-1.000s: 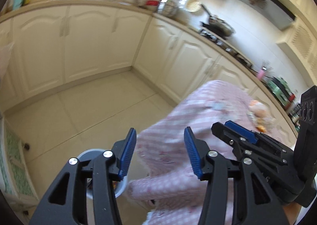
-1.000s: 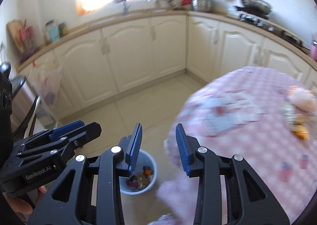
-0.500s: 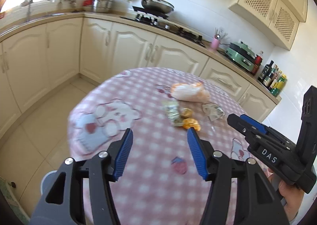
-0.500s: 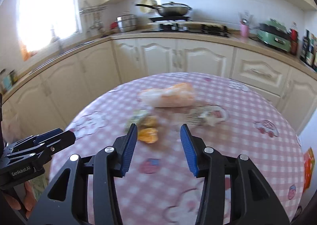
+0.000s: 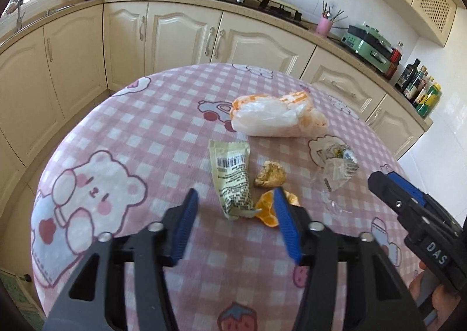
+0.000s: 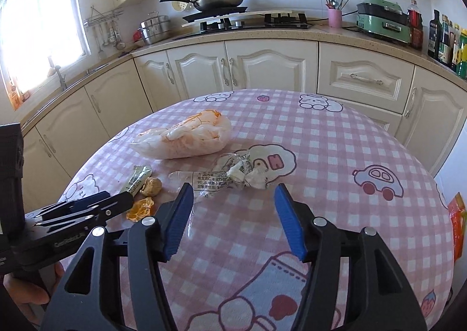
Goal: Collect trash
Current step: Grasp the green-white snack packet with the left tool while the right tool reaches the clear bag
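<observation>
Trash lies on a round table with a pink checked cloth (image 5: 163, 115). A pale green wrapper (image 5: 233, 176) points at my left gripper (image 5: 235, 199), whose jaws are closing; the wrapper's near end shows between them, untouched. Orange peel (image 5: 264, 211) and a brown crumpled scrap (image 5: 270, 174) lie by the right finger. My right gripper (image 6: 233, 193) hovers just short of a crumpled clear wrapper (image 6: 233, 174), jaws opening, nothing between them. A white and orange plastic bag (image 6: 186, 138) lies behind. Each gripper shows in the other's view: right gripper (image 5: 379, 180), left gripper (image 6: 125, 199).
Cream kitchen cabinets (image 6: 271, 68) wrap around behind the table, with a stove and wok (image 6: 221, 1) on the counter. Bottles (image 6: 446, 36) and a green appliance (image 6: 382, 21) stand at the right. An orange packet (image 6: 456, 223) sits off the table's right edge. A hand (image 5: 437, 301) holds the right gripper.
Both views swung from the floor and the bin up onto the table, then closer to the trash. The right jaws stand wider than before; the left jaws a little narrower.
</observation>
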The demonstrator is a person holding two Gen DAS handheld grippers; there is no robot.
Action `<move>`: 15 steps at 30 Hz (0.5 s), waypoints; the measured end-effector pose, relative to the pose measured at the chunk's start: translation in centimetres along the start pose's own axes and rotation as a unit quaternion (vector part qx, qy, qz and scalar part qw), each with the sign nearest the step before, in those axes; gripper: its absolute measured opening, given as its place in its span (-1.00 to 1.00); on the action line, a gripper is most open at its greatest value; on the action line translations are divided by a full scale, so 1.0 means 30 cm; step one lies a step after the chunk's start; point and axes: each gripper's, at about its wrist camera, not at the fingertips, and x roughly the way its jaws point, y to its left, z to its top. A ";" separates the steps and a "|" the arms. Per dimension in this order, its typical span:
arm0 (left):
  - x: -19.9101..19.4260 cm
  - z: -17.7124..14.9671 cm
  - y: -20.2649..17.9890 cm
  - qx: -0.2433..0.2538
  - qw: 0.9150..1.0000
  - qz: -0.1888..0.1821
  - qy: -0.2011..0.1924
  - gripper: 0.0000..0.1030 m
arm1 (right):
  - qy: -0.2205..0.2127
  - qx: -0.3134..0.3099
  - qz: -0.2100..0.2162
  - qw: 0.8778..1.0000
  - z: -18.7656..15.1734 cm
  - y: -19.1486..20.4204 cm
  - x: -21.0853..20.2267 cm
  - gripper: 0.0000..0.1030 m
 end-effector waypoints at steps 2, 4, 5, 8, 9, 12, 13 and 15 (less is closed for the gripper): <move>0.006 0.012 0.015 -0.011 1.000 -0.004 0.000 -0.61 | 0.002 -0.001 0.000 1.000 -0.001 0.002 0.006 0.14; 0.010 0.018 0.039 -0.026 0.999 -0.019 -0.001 -0.62 | 0.005 -0.001 0.000 1.000 -0.006 0.002 0.018 0.18; 0.004 0.017 0.047 -0.029 0.999 -0.018 -0.007 -0.63 | 0.010 -0.001 0.001 1.000 -0.004 0.005 0.026 0.18; -0.027 0.012 0.051 -0.029 0.999 -0.021 -0.026 -0.63 | 0.009 -0.003 0.001 1.000 0.006 0.021 0.028 0.30; -0.044 0.009 0.052 -0.026 0.999 -0.017 -0.035 -0.63 | 0.009 -0.009 -0.003 1.000 0.010 0.030 0.029 0.35; -0.084 0.000 0.061 -0.026 0.998 -0.007 -0.052 -0.63 | 0.009 -0.031 -0.011 0.999 0.034 0.073 0.047 0.40; -0.095 -0.002 0.067 -0.029 0.998 -0.006 -0.056 -0.63 | 0.015 -0.034 -0.017 0.999 0.044 0.085 0.062 0.42; -0.115 -0.005 0.076 -0.030 0.998 -0.004 -0.062 -0.63 | 0.027 -0.037 -0.015 0.999 0.053 0.101 0.093 0.43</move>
